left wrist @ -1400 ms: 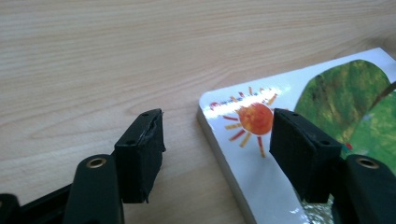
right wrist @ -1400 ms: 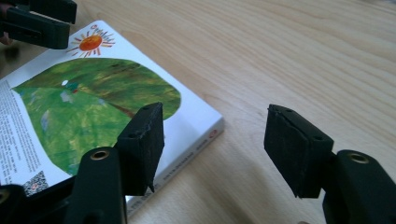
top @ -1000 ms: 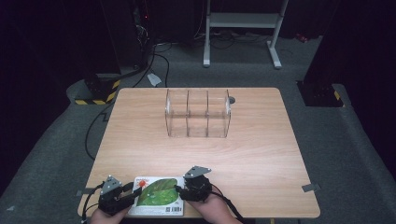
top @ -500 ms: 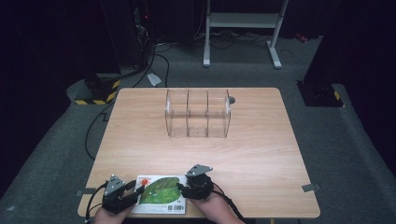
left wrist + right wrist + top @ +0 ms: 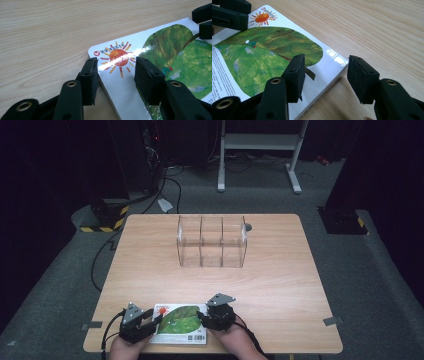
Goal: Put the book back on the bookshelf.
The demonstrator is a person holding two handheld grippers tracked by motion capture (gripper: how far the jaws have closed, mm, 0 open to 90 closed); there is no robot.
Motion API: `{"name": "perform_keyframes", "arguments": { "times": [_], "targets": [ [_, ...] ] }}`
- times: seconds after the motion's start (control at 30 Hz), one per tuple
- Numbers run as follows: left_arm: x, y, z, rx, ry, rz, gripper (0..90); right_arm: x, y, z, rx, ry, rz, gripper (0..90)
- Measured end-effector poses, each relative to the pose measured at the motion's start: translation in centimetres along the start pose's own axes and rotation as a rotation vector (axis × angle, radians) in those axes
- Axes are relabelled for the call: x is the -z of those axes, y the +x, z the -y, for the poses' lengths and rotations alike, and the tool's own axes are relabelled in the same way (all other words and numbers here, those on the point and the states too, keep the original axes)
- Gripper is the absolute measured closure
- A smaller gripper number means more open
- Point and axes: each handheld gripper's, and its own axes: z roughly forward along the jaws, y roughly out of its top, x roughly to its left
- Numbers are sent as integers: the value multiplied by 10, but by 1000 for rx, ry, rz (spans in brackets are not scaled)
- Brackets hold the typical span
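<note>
Book point(image 5: 179, 323) flat on table point(image 5: 260, 280); L gripper point(image 5: 116, 68), R gripper point(image 5: 325, 72) jaws open, straddling book edges, prob. no grip.

In the high view the surface point(image 5: 280, 270) is evenly lit from above, while the floor and the room behind sink into near black. Shadows there are soft and short. The picture is somewhat soft, with fine detail smeared. In the left gripper view a white streak of glare crosses the glossy book point(image 5: 155, 62) over its sun; the wood grain is sharp, the near black fingers point(image 5: 88, 80) slightly soft. In the right gripper view glare sits on the book's point(image 5: 274, 47) edge, and the far wood blurs.
</note>
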Motion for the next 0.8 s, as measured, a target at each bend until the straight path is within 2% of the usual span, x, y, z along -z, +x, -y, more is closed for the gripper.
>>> {"name": "perform_keyframes", "arguments": {
  "times": [0.23, 0.37, 0.47, 0.67, 0.8],
  "targets": [
    [-18, -11, -12, -21, -2, 6, 538, 8, -13, 5, -39, -5, 51, 481],
    [-28, -19, -19, -18, -6, 8, 539, 12, -21, 8, -62, -16, 91, 481],
    [-34, -23, -23, -37, -5, 12, 539, 16, -28, 11, -77, -21, 105, 481],
    [-42, -25, -30, -46, -2, 23, 562, 20, -32, 14, -67, -30, 138, 481],
    [-44, -25, -32, -58, 2, 26, 563, 21, -35, 15, -81, -32, 140, 478]
  ]
}}
